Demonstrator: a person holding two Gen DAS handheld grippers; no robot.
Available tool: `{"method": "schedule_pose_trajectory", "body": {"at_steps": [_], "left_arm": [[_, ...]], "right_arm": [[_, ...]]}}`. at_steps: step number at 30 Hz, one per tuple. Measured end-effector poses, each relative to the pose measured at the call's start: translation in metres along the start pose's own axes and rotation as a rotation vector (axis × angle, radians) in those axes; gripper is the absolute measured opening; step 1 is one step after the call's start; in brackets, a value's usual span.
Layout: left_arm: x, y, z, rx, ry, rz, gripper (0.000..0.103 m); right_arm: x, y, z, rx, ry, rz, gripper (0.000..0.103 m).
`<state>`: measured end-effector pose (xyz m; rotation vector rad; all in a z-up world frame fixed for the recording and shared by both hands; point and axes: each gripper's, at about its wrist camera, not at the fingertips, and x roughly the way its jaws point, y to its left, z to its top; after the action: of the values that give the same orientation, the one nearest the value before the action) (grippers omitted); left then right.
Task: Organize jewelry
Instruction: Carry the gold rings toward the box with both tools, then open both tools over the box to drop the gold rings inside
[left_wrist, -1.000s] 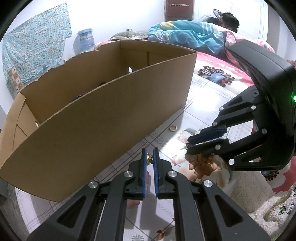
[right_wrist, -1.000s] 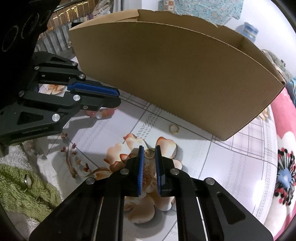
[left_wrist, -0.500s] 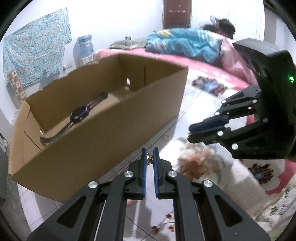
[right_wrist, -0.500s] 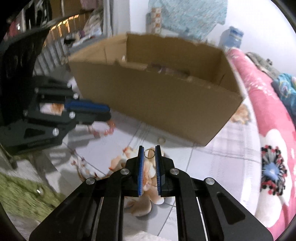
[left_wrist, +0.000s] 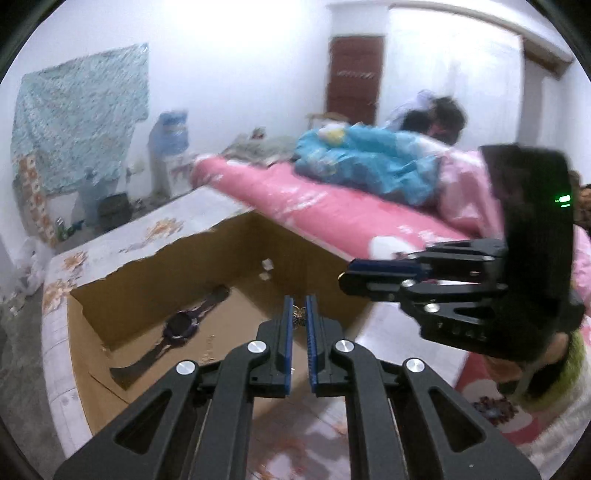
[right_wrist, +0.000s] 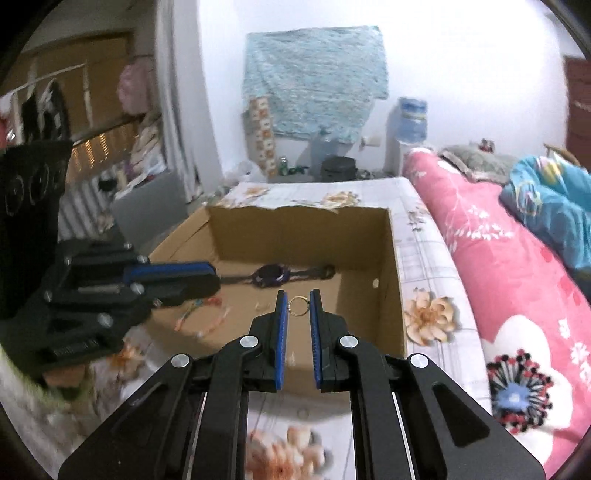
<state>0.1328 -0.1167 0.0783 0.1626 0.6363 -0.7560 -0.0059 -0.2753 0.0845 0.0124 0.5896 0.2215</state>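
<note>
My left gripper (left_wrist: 299, 301) is shut on a small gold ornament (left_wrist: 298, 314), held above the near wall of the open cardboard box (left_wrist: 147, 273). My right gripper (right_wrist: 297, 295) is shut on a thin gold ring (right_wrist: 297, 305) and hangs over the near side of the box (right_wrist: 295, 229). A dark wristwatch (right_wrist: 271, 275) lies flat on the box floor (left_wrist: 181, 326), with a pinkish bead string (right_wrist: 201, 314) beside it. Each gripper shows in the other's view, the right one (left_wrist: 345, 277) to the right and the left one (right_wrist: 216, 277) to the left, at about the same height.
The box stands on a floral bed sheet (right_wrist: 428, 317). Another ring (right_wrist: 303, 412) lies on the sheet in front of the box. A pink quilt (right_wrist: 517, 277) and a person under a blue blanket (left_wrist: 369, 166) fill the right side. A water bottle (right_wrist: 412, 120) stands by the far wall.
Both grippers have risen from just above the sheet to above the box's rim, each still shut on its piece. The inside of the box with the watch has come into view.
</note>
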Motion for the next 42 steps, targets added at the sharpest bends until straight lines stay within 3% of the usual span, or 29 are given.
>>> {"method": "schedule_pose_trajectory", "body": {"at_steps": [5, 11, 14, 24, 33, 38, 42], "left_arm": [[0.044, 0.021, 0.013, -0.045, 0.092, 0.077, 0.006], [0.072, 0.039, 0.022, -0.103, 0.136, 0.151, 0.007], [0.073, 0.043, 0.022, -0.136, 0.136, 0.16, 0.016], [0.045, 0.035, 0.024, -0.14, 0.063, 0.206, 0.038], [-0.006, 0.016, 0.019, -0.143, -0.009, 0.216, 0.063], [-0.033, 0.004, 0.007, -0.132, -0.038, 0.214, 0.072], [-0.051, -0.004, -0.006, -0.132, -0.046, 0.21, 0.074]], "right_arm": [[0.039, -0.006, 0.018, 0.043, 0.032, -0.062, 0.01], [0.068, -0.012, 0.027, 0.085, 0.078, -0.12, 0.013], [0.064, -0.014, 0.026, 0.11, 0.059, -0.112, 0.02], [0.028, -0.013, 0.02, 0.16, -0.016, -0.116, 0.033], [-0.021, -0.007, 0.014, 0.19, -0.101, -0.097, 0.062], [-0.048, -0.001, 0.008, 0.207, -0.136, -0.071, 0.081], [-0.061, 0.005, 0.003, 0.214, -0.146, -0.058, 0.087]]}}
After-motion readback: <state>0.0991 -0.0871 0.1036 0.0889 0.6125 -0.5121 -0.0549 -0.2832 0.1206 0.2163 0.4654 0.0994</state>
